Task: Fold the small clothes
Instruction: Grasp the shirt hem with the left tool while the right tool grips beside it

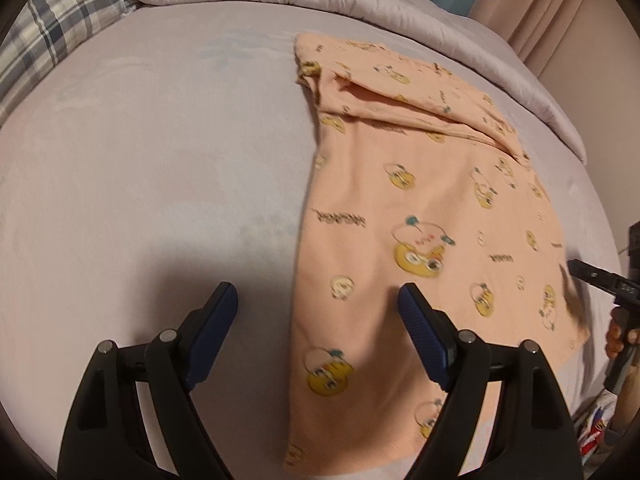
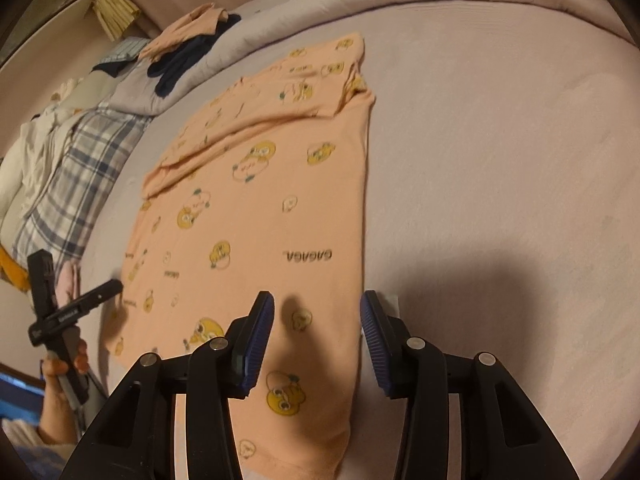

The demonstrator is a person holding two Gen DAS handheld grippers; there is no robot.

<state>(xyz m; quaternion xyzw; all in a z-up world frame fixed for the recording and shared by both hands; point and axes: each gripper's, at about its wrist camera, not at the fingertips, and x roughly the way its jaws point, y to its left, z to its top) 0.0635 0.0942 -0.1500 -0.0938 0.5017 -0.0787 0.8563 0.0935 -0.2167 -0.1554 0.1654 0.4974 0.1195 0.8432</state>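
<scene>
So, peach shirt (image 1: 420, 216) with yellow cartoon prints lies flat on the bed (image 1: 140, 180), long and narrow, its far end folded over into a band across the top. In the left wrist view the left claw (image 1: 318, 304) is spread wide, holding nothing, hovering over the near left edge of the shirt; one blue pad (image 1: 420, 332) sits over the fabric, the other over bare sheet. In the right wrist view the right claw (image 2: 317, 312) is also spread, empty, above the near right edge of the same shirt (image 2: 260, 208), one pad over cloth and the other over the bed sheet (image 2: 500, 160). Each claw shows at the edge of the other's view, held in a hand: right claw (image 1: 592, 278), left claw (image 2: 80, 304). Plaid pillow (image 1: 52, 28) sits at the head side, grey quilt (image 1: 360, 0) bunched along the far edge, dark garment (image 2: 180, 60) and another peach piece (image 2: 188, 26) piled on the quilt. Claw shadows fall on the sheet near both claws.
</scene>
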